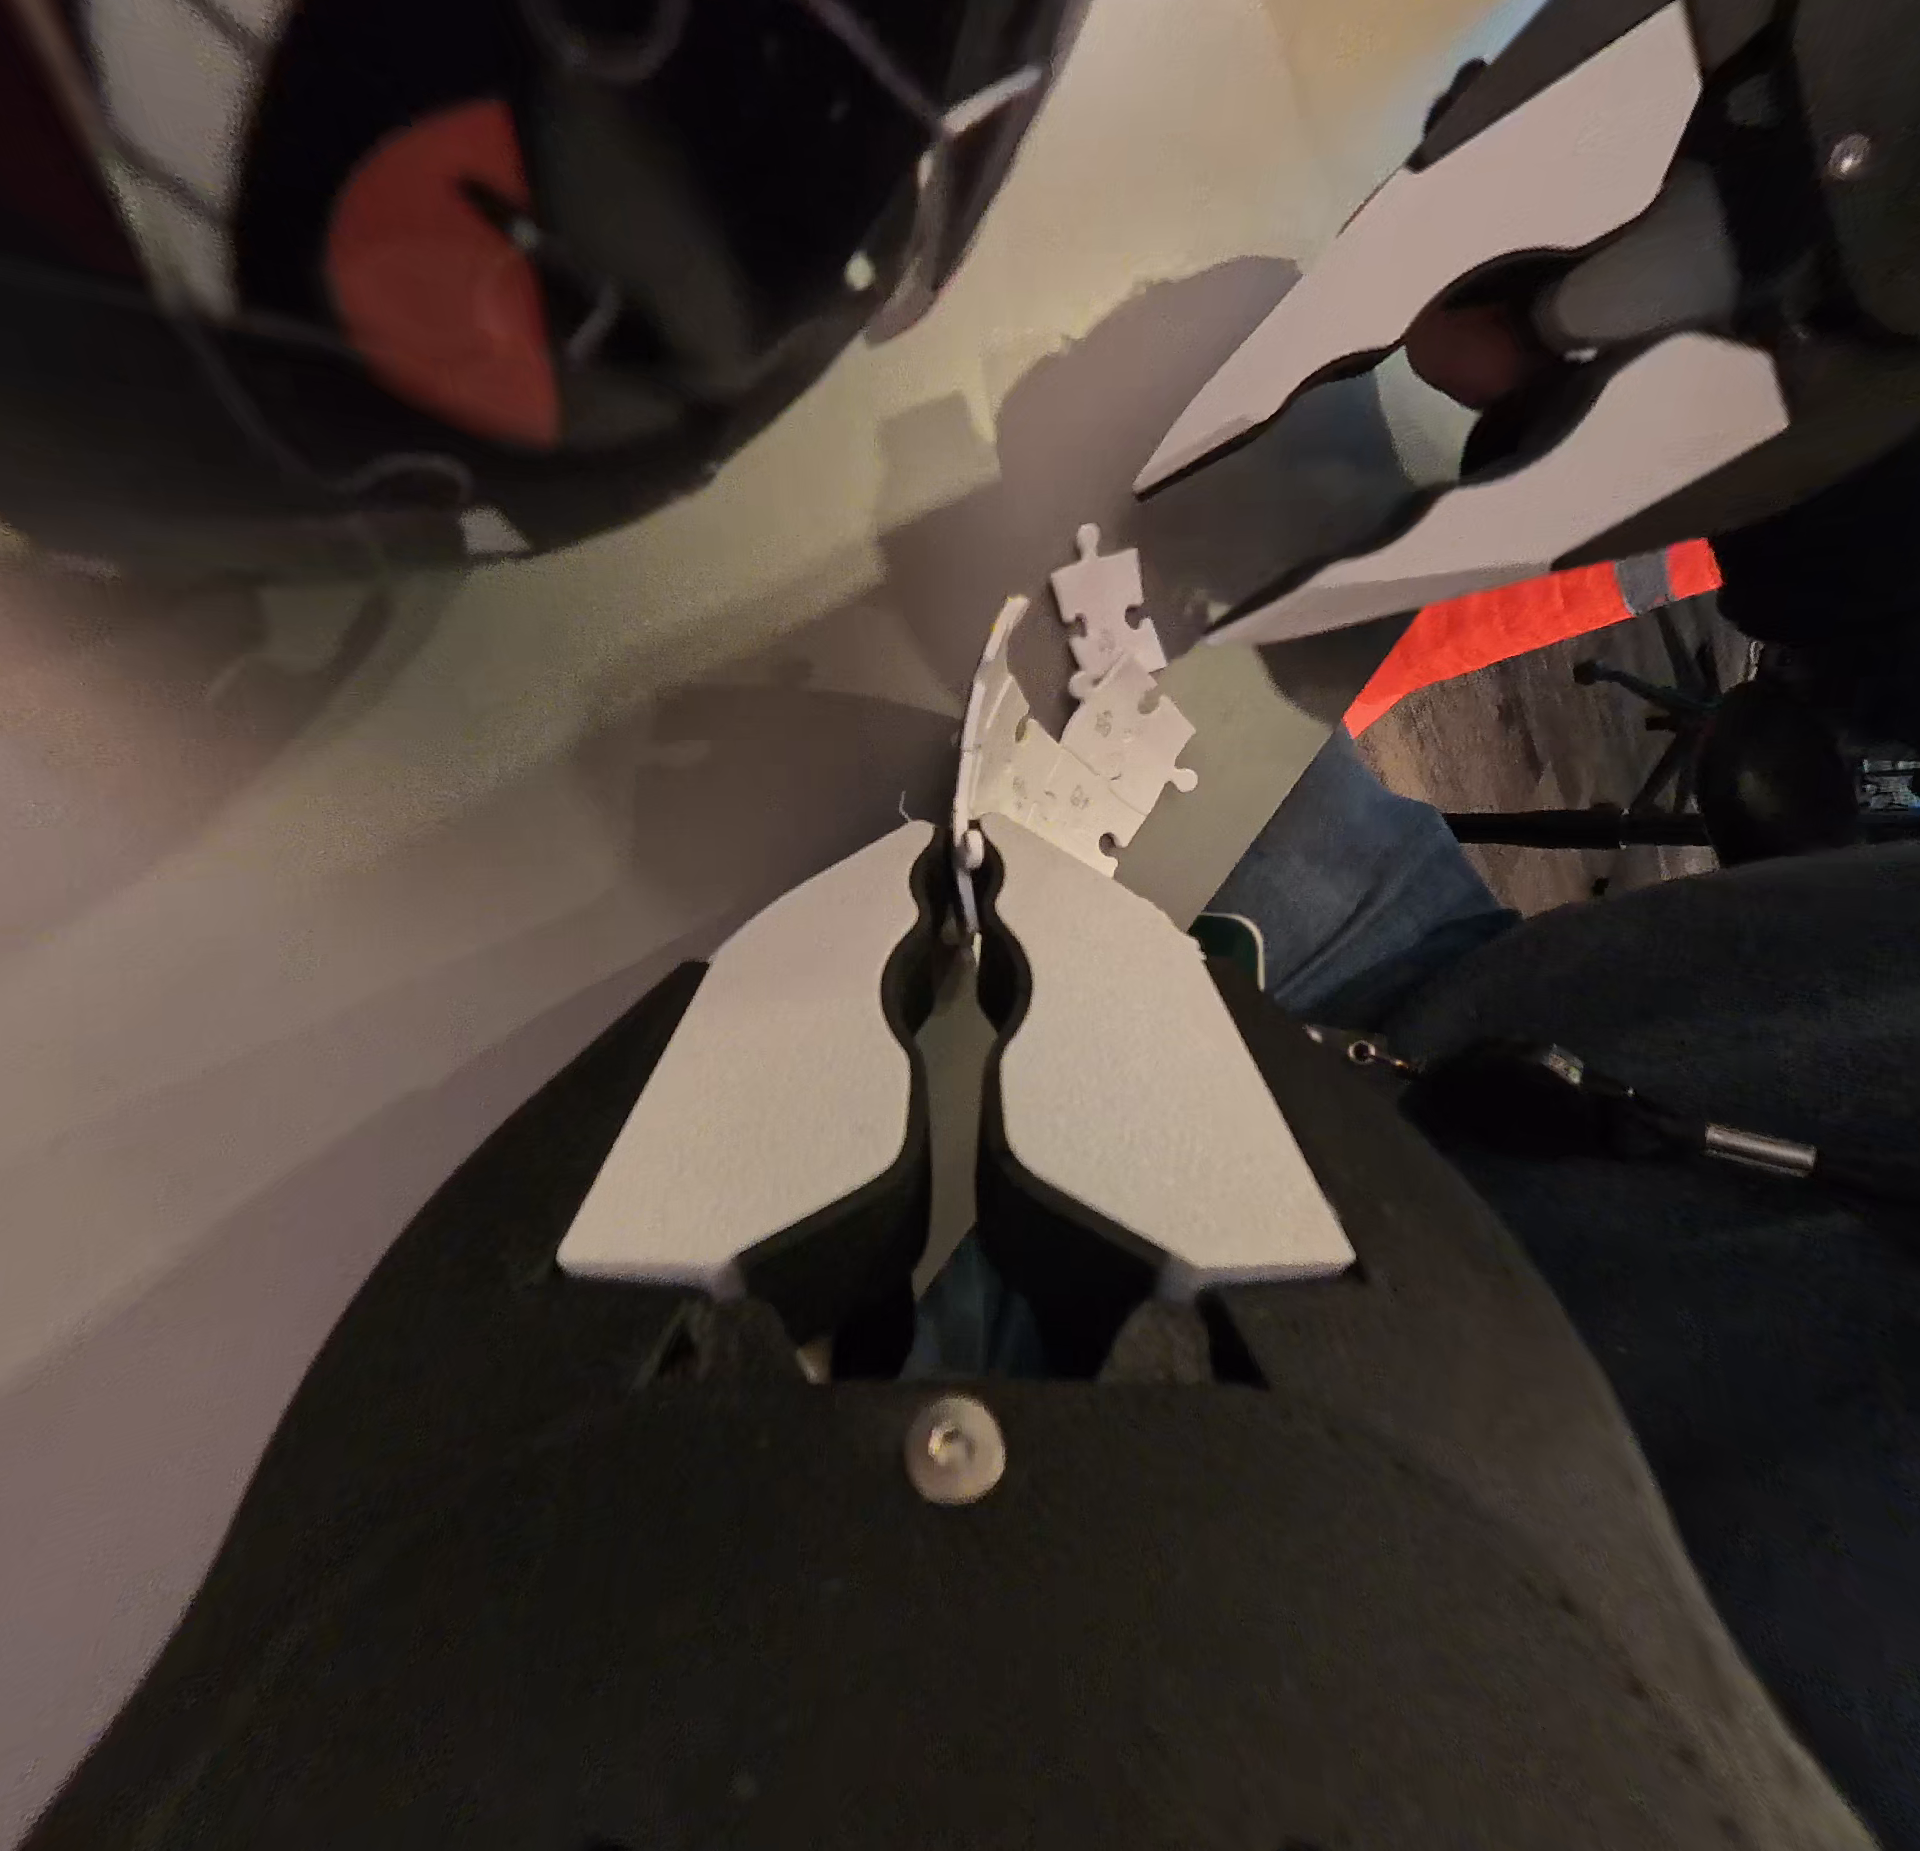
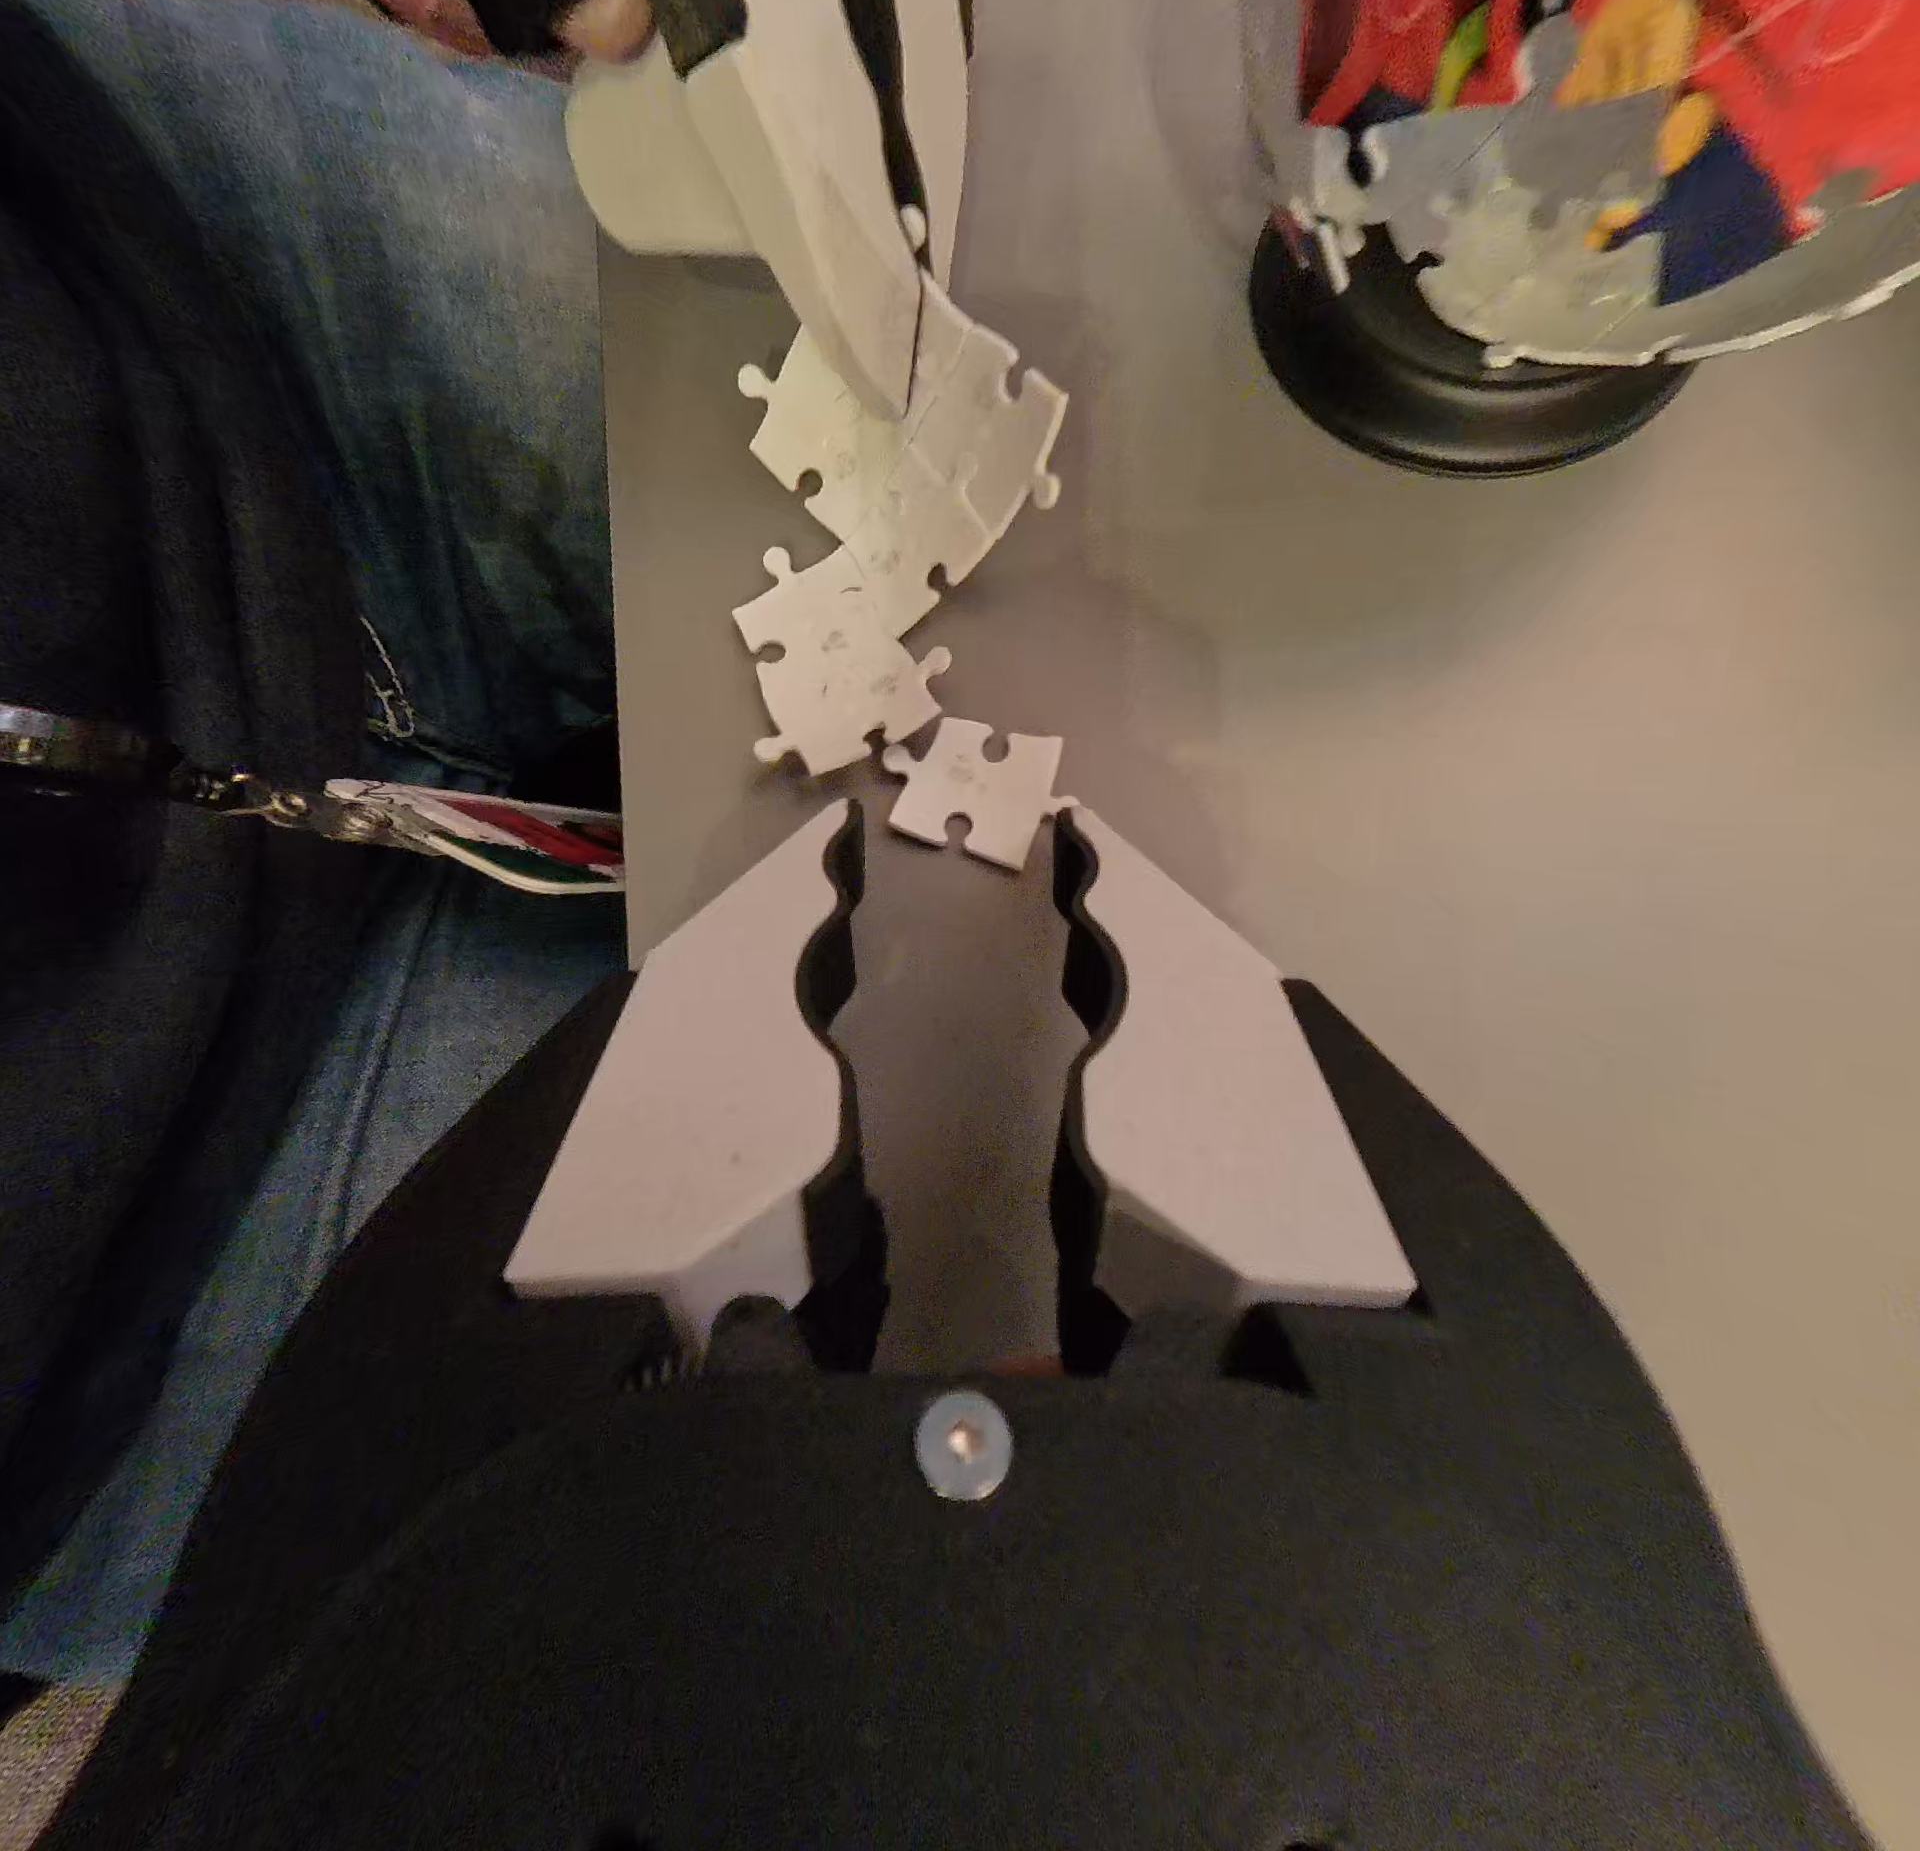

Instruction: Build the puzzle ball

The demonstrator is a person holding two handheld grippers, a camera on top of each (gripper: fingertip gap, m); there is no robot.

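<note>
My left gripper is shut on the end of a curved strip of joined white puzzle pieces, held backs up over the grey table. The right wrist view shows the same strip hanging from the left gripper at the top. A single white piece sits at the strip's lower end, between the tips of my open right gripper and touching its right fingertip. I cannot tell whether it is joined to the strip. The right gripper also shows open in the left wrist view.
The partly built colourful puzzle ball stands on a black round stand at the back right of the table. It is blurred in the left wrist view. A person's jeans-clad legs and a hanging badge are beside the table's edge. My hands' fingertips stand some 7 cm from each other.
</note>
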